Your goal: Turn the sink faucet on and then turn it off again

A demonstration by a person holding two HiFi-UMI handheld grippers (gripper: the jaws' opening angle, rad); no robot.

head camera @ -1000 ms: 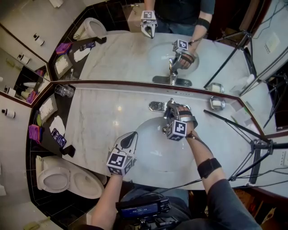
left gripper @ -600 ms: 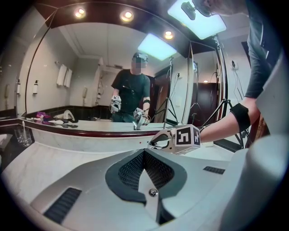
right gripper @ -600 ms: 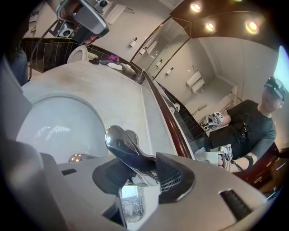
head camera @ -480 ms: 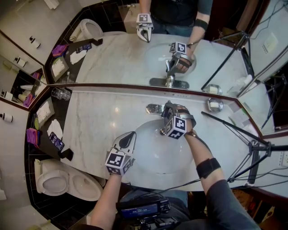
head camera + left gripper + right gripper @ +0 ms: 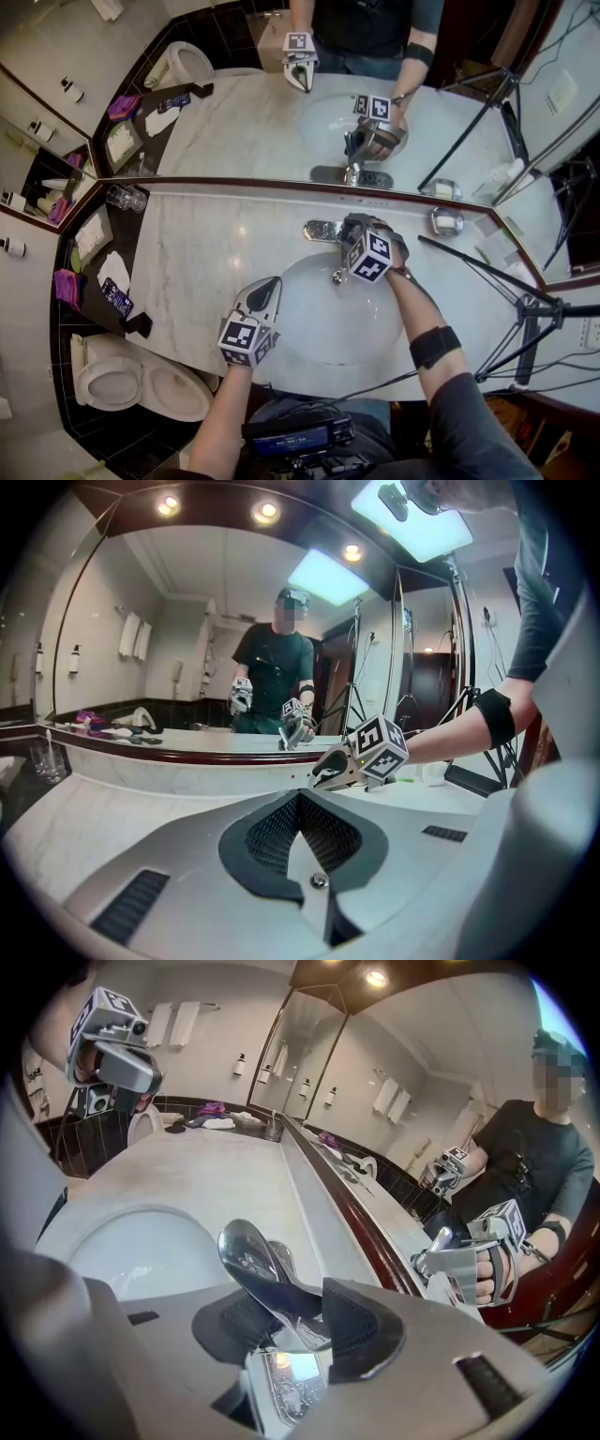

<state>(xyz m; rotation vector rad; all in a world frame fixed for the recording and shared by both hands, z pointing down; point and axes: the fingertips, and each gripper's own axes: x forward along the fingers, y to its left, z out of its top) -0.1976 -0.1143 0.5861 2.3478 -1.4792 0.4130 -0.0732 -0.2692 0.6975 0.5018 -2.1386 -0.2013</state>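
Right gripper [image 5: 295, 1324] is at the faucet [image 5: 325, 229], which sits at the back rim of the basin [image 5: 314, 323], against the mirror [image 5: 244, 122]. Basin is sunk into a pale marble surface [image 5: 211, 248].

Right fingers: partly open, and they have just been closing a little. The chrome faucet lever [image 5: 246, 1251] runs between them. The dark pads [image 5: 364, 1327] sit against it on both sides, so the lever is gripped. Its rounded end sticks out past the fingertips, tilted upward, out over the basin. From the head view the gripper and hand cover the lever; only the base plate and the spout tip [image 5: 337, 277] show beside the marker cube. Cannot tell whether water is running.

Left gripper [image 5: 272, 284]: fingers fully together, tips meeting, nothing between them. It hangs over the near left rim of the basin, pointed toward the mirror, well apart from the faucet. It is not holding or touching anything that I can see.
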